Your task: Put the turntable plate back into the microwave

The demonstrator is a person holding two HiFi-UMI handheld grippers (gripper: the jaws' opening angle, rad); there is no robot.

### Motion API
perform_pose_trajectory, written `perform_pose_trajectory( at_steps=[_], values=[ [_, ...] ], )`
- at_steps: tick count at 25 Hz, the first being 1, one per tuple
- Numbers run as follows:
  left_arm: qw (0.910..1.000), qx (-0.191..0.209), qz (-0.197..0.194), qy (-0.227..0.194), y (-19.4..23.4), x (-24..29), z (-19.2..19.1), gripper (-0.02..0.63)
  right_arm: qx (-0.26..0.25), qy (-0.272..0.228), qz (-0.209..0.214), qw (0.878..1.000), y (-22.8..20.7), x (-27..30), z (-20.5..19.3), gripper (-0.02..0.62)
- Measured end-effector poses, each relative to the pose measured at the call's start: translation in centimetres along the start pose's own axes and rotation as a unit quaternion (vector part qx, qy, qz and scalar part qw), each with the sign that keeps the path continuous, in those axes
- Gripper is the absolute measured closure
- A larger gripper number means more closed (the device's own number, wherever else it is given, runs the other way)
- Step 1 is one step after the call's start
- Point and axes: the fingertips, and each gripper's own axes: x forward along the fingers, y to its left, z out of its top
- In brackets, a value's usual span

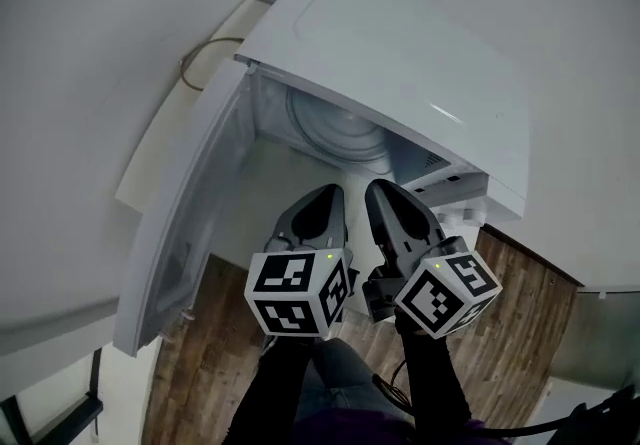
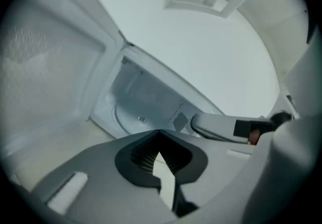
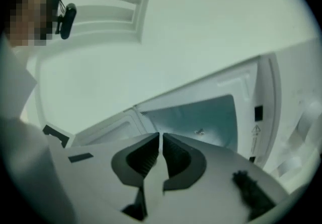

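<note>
Seen from above, 2 handheld grippers sit side by side just in front of a white microwave whose door hangs open on the left. The round turntable plate lies flat inside the cavity, beyond both grippers and touched by neither. The left gripper has its jaws pressed together at the tips with nothing between them, while the right gripper shows a thin slit between its jaws, also empty.
</note>
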Motion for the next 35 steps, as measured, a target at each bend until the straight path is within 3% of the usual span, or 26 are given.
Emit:
perform_pose_trajectory(
  at_steps=[3, 6, 10, 16, 20, 27, 31, 35],
  values=[
    [0.9963, 0.079, 0.004, -0.035, -2.8, -2.4, 2.3, 0.601, -0.021, -0.049, 0.025, 0.998, 2.5, -2.4, 2.6, 0.572],
    [0.9887, 0.133, 0.005, -0.068, -6.4, -5.6, 3.8, 0.601, -0.090, -0.055, 0.010, 0.994, 4.1, -5.8, 3.8, 0.583],
    [0.9697, 0.202, 0.007, -0.137, -10.7, -9.6, 7.4, 0.601, -0.140, -0.093, 0.011, 0.986, 6.3, -9.3, 6.8, 0.584],
    [0.9412, 0.260, -0.006, -0.215, -16.9, -14.0, 11.7, 0.601, -0.204, -0.166, 0.002, 0.965, 8.8, -13.8, 11.8, 0.586],
    [0.9246, 0.290, -0.008, -0.247, -19.1, -15.3, 13.2, 0.601, -0.211, -0.194, 0.016, 0.958, 9.9, -15.4, 13.9, 0.586],
    [0.9213, 0.289, -0.009, -0.260, -20.5, -16.2, 13.4, 0.601, -0.221, -0.202, 0.030, 0.954, 10.8, -16.7, 14.5, 0.586],
    [0.9241, 0.279, -0.011, -0.261, -20.4, -16.2, 13.4, 0.601, -0.221, -0.206, 0.029, 0.953, 10.7, -17.1, 14.6, 0.586],
    [0.9203, 0.286, -0.005, -0.267, -20.4, -16.2, 13.6, 0.601, -0.219, -0.205, 0.030, 0.953, 10.3, -17.1, 14.6, 0.586]
  ],
)
